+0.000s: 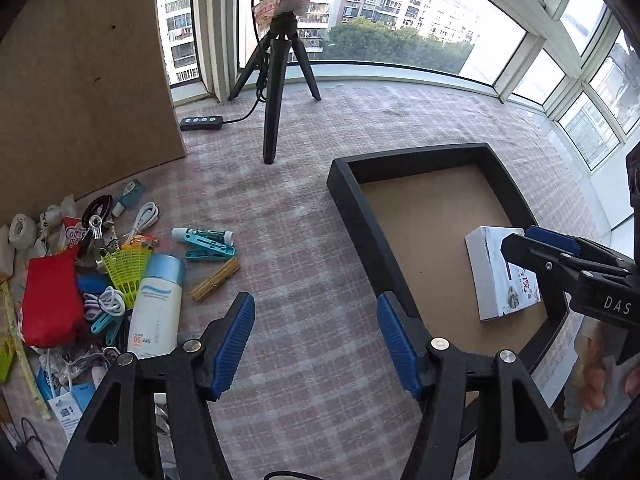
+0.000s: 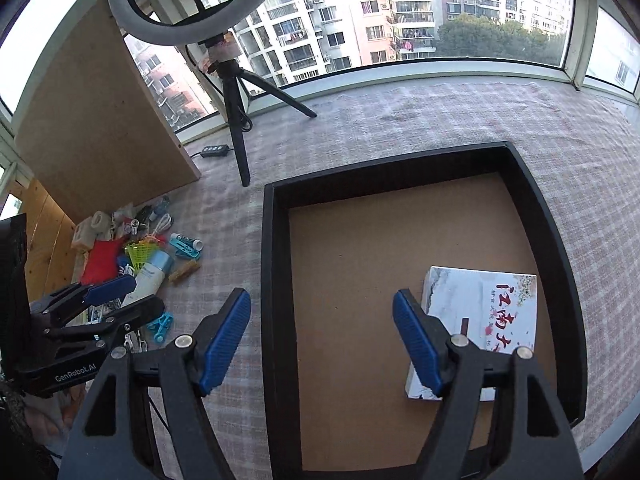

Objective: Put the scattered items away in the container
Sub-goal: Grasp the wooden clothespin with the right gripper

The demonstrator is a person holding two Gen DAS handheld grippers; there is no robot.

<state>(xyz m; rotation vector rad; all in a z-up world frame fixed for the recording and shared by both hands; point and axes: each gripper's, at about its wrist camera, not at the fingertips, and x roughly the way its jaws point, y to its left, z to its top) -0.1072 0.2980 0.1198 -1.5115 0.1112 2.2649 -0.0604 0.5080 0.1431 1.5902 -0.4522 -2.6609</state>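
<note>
Far left of your left claw (image 1: 316, 344) lies the clutter: a red pouch (image 1: 50, 300), a "Coffee mate" sachet (image 1: 74, 236) behind it, a yellow shuttlecock (image 1: 126, 266), and a white bottle (image 1: 158, 308) marked "SPF 50" just beside the left pad. Ahead and left of that claw sit a tube (image 1: 202, 235), a teal peg (image 1: 208, 250) touching it, and a straw-coloured bundle (image 1: 216, 279). Your left claw hangs wide apart over bare checked cloth (image 1: 312, 240), nothing between its pads. Right of it stands the black tray (image 1: 360, 224); a white box (image 2: 480, 312) printed with red Chinese characters lies inside, just right of your right claw (image 2: 322, 340), partly under its right pad. That claw is spread wide and empty over the tray's left wall. "GenRobot.AI" reads on the left claw's body, "DAS" on the right's.
</note>
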